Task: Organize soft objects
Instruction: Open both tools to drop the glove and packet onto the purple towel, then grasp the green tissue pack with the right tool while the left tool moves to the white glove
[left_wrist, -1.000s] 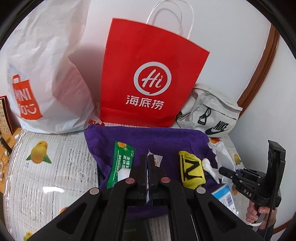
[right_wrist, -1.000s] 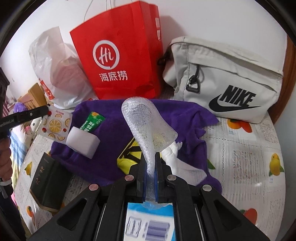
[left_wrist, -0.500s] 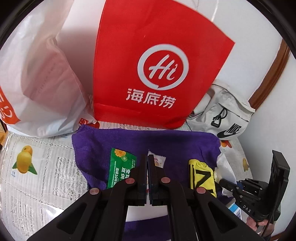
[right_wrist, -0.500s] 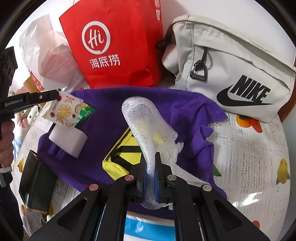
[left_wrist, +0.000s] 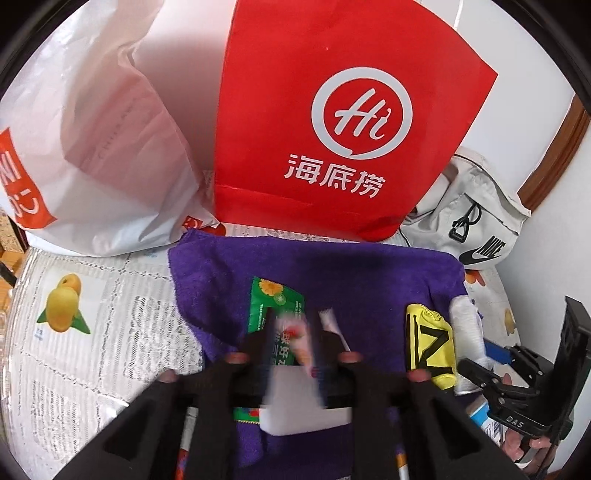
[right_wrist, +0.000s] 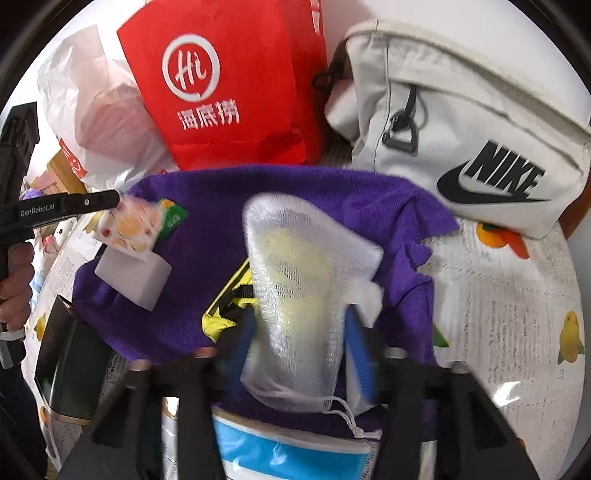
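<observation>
We are working over the purple towel (left_wrist: 332, 273), which is lying spread on the counter (left_wrist: 110, 317) and serving as our landmark. Our left tongs (left_wrist: 293, 334) are opening over the towel's near half, and the fruit-printed sachet (right_wrist: 129, 225) is sitting blurred between their fingers; we cannot tell whether the pads are still pressing it. Under it, the white sponge block (right_wrist: 135, 277) is resting on the towel near its left edge, with the green sachet (left_wrist: 271, 310) lying flat just beyond. Our right tongs (right_wrist: 299, 332) are opening too, their blue pads standing apart from the white mesh pouch (right_wrist: 299, 295) that is leaning between them above the towel's near edge. The yellow pouch (left_wrist: 430, 343) is lying on the towel toward its right side, just beside the mesh pouch. Behind the towel's far edge, the red paper bag (left_wrist: 332, 110) is standing upright and touching it, the white plastic bag (left_wrist: 92, 147) is crowding the far left corner, and the beige sling bag (right_wrist: 461, 110) is lying at the far right corner. The towel's far middle is staying bare, and the counter is showing open patterned cloth to the towel's left and right. A dark box (right_wrist: 68, 362) is sitting off the towel's near left corner, and a blue-and-white packet (right_wrist: 288, 450) is lying at its near edge.
</observation>
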